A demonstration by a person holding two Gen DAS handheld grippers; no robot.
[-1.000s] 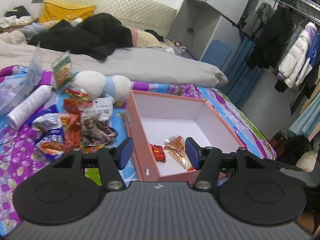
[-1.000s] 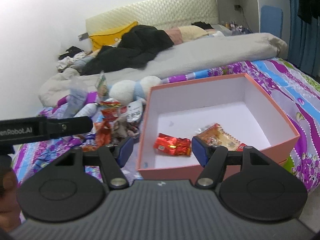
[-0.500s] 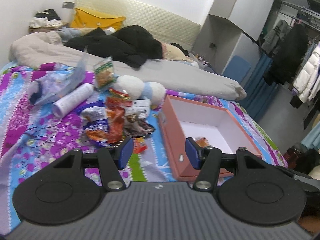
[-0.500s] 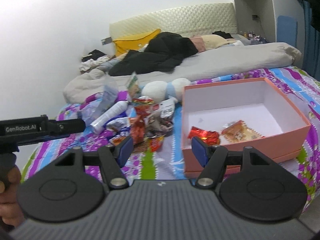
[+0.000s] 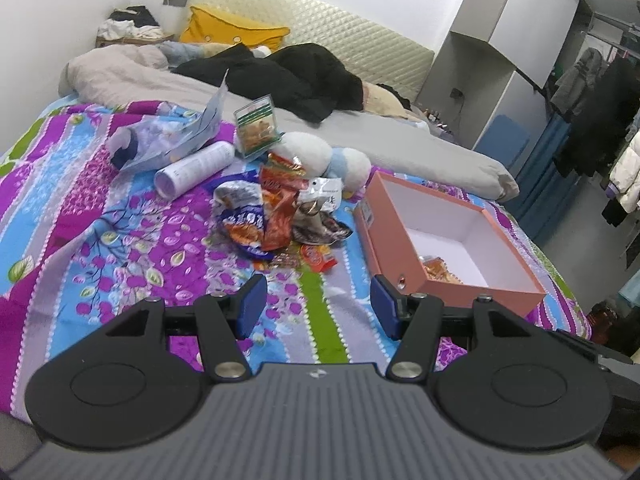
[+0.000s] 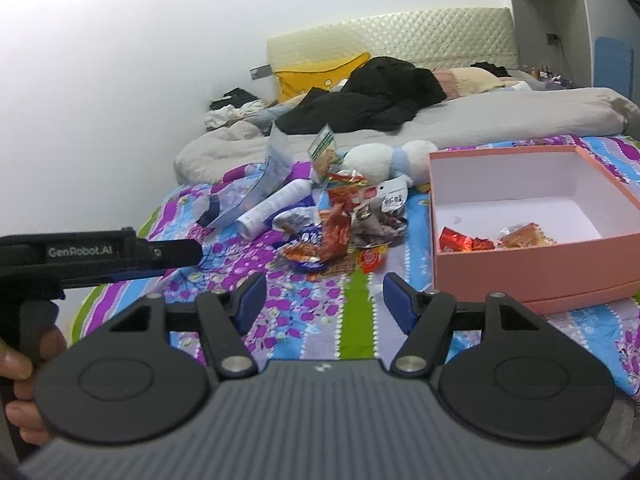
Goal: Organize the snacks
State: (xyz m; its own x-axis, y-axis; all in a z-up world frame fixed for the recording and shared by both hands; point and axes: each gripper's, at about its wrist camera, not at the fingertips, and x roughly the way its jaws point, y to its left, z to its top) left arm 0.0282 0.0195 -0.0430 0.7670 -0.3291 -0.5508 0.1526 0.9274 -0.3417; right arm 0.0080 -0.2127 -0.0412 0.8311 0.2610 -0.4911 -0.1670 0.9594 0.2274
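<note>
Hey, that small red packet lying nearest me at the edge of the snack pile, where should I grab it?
Probably by the corner of the red packet that juts toward the box. It lies flat on the bedspread, clear of the heap on that side, so bring the open right hand-held gripper down from above and pinch across its short width.

Left gripper (image 5: 314, 304) and right gripper (image 6: 324, 300): jaws apart, empty, tilted down. Left hand (image 6: 20, 384) at 8 o'clock in right view.
</note>
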